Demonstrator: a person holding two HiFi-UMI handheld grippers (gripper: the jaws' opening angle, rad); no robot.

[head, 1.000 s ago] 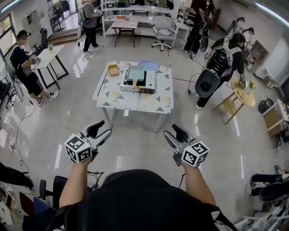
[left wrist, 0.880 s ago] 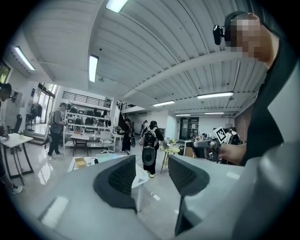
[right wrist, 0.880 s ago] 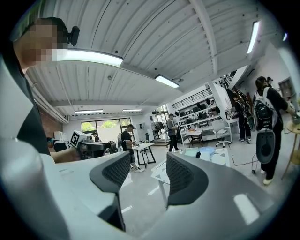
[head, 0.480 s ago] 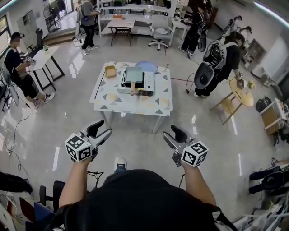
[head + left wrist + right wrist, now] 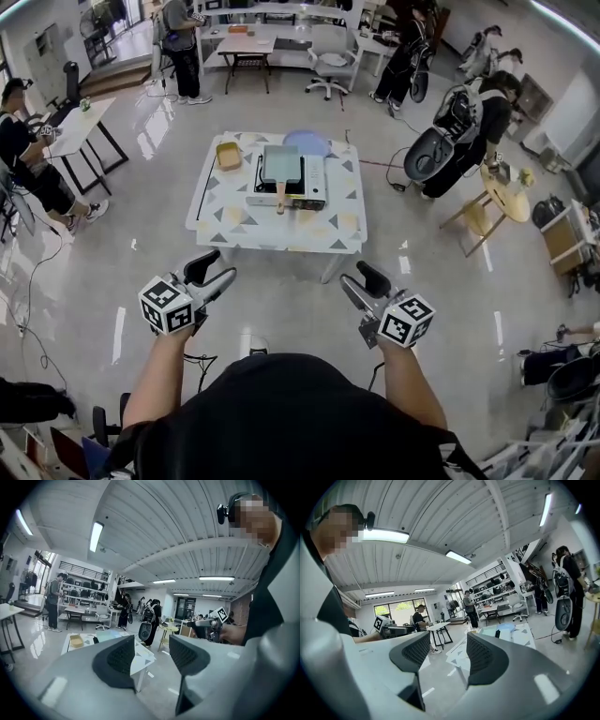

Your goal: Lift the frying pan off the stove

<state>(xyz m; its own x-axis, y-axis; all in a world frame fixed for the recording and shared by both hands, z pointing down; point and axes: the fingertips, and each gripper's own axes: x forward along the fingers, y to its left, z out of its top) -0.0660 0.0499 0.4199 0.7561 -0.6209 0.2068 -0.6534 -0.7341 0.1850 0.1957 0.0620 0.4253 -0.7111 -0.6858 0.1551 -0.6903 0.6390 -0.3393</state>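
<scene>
The square grey frying pan (image 5: 281,164) sits on a portable stove (image 5: 311,180), its wooden handle (image 5: 279,198) pointing toward me. The stove stands on a white patterned table (image 5: 234,220) some way ahead across the floor. My left gripper (image 5: 214,273) and right gripper (image 5: 362,282) are held out at waist height, far short of the table. Both are open with nothing between the fingers. In the left gripper view the left gripper (image 5: 152,656) frames the distant table (image 5: 140,660). The right gripper (image 5: 447,656) points past the table (image 5: 525,634) in its own view.
A yellow box (image 5: 228,156) and a blue plate (image 5: 307,142) lie on the table behind the stove. A person with a backpack (image 5: 469,122) bends by a round wooden table (image 5: 506,195) at right. A seated person (image 5: 19,150) is at left. Desks (image 5: 272,37) line the back.
The table with the stove has come closer and lower in the head view as I walk toward it. Both grippers keep the same open pose.
</scene>
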